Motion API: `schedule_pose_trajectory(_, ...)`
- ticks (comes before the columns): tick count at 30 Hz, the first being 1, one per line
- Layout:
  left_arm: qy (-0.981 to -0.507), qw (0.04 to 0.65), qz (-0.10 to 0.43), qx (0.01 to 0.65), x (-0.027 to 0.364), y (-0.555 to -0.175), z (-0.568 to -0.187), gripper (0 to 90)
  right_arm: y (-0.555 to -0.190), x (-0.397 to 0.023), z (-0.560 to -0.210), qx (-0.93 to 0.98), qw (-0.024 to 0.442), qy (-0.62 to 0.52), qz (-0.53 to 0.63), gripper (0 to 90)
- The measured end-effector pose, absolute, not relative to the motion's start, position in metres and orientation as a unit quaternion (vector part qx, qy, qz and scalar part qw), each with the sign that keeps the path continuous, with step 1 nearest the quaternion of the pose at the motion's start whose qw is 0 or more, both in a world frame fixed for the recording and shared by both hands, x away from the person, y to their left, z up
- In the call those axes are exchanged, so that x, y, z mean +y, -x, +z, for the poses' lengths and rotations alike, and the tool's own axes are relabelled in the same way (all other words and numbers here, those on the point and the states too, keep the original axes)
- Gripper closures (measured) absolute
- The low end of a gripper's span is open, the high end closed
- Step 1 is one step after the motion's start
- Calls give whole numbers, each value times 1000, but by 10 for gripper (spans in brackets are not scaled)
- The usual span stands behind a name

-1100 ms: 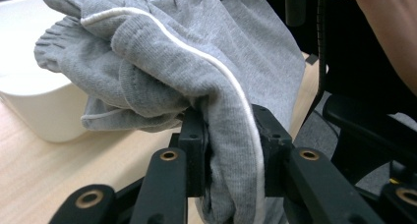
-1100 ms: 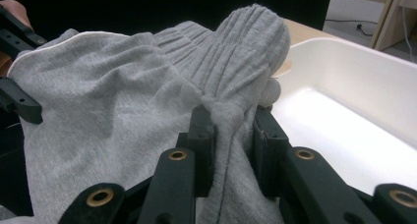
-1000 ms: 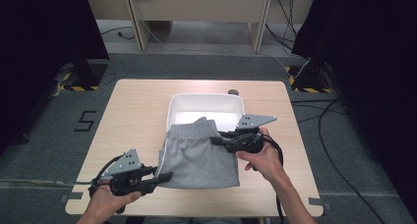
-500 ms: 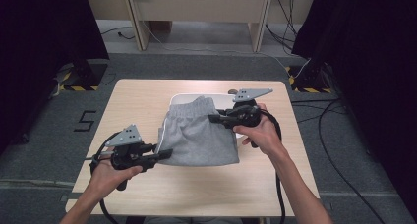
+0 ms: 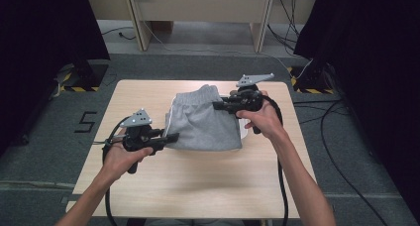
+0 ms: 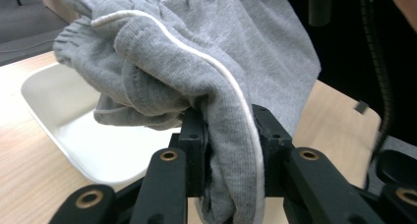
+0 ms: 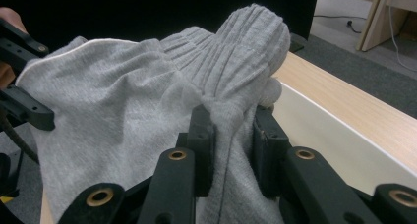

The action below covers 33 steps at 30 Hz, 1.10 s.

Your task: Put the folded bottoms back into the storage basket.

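A pair of grey shorts [image 5: 203, 122] with white piping hangs stretched between my two grippers, above the white tray [image 6: 74, 130]. My left gripper [image 5: 174, 137] is shut on the piped hem edge [image 6: 231, 135] at the shorts' near left. My right gripper [image 5: 217, 105] is shut on the ribbed waistband [image 7: 231, 86] at the far right. In the high view the cloth covers nearly all of the tray, with a sliver of its rim [image 5: 243, 133] at the right. The tray's wall [image 7: 334, 145] lies just beyond the right jaws.
The wooden table [image 5: 198, 186] has bare surface in front of the shorts and to the left. Cables trail from both grippers off the table's near edge. Black curtains stand at both sides, and cables lie on the floor at the right.
Both hands have moved away from the person, carrying the shorts farther over the tray. The tray, partly visible before, is now almost covered by the cloth.
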<state>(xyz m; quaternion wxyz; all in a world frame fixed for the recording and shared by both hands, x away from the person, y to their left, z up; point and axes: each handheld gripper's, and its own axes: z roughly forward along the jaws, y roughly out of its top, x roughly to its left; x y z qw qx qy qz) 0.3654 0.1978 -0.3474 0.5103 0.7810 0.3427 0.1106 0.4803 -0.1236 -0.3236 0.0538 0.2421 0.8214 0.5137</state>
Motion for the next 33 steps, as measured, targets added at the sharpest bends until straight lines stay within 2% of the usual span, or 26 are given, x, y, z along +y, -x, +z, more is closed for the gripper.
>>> schedule_pose_trajectory(8,-771,512,123,357,191,-391,-353,698,-511,-123,-323,825,60,-251,502,746)
schedule_pose_trajectory(19,-775,488,121,383,182,-427,-376,697,-546,-121,-346,837,68,-276,469,746)
schedule_pose_trajectory(33,-788,453,126,398,162,-448,-411,695,-558,-130,-380,832,62,-310,455,744)
